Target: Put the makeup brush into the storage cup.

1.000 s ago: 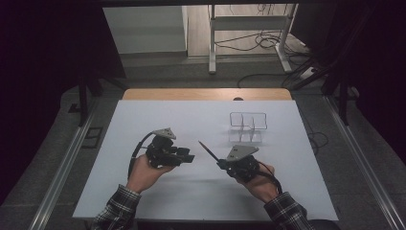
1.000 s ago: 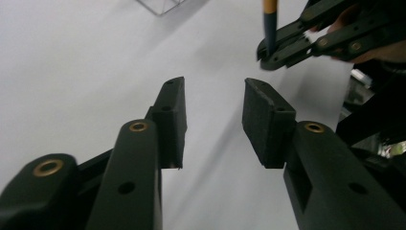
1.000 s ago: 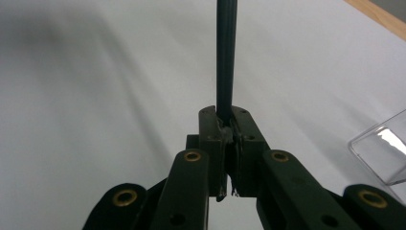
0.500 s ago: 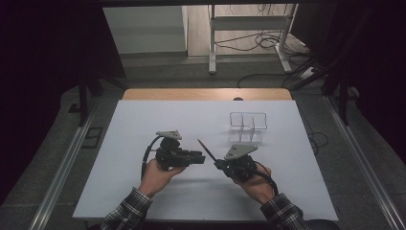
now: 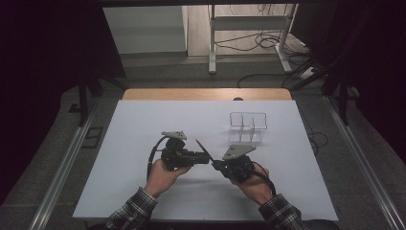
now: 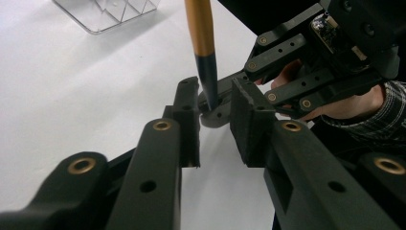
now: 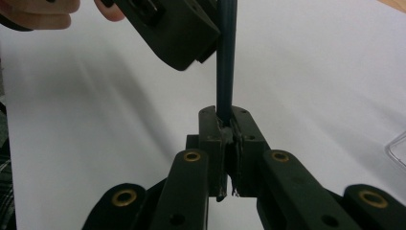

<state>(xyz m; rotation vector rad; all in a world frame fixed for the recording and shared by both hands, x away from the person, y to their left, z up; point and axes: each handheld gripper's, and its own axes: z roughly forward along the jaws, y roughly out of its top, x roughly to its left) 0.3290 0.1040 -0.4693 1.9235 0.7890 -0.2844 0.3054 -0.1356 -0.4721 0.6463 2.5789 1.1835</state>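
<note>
While compartments (image 5: 247, 127) hold nothing visible.

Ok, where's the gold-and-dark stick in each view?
High view: stick at centre, slanting up-left from the right gripper.
Left gripper view: top centre, gold above, dark end pointing down.
Right gripper view: upright at centre, rising from the shut jaws.
Shared landmark: clear organizer, top left in the left gripper view, right edge in the right gripper view.

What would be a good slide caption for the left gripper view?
Left hand-held gripper closing its jaws around a dark-and-gold pen held by the right hand-held gripper.
</note>
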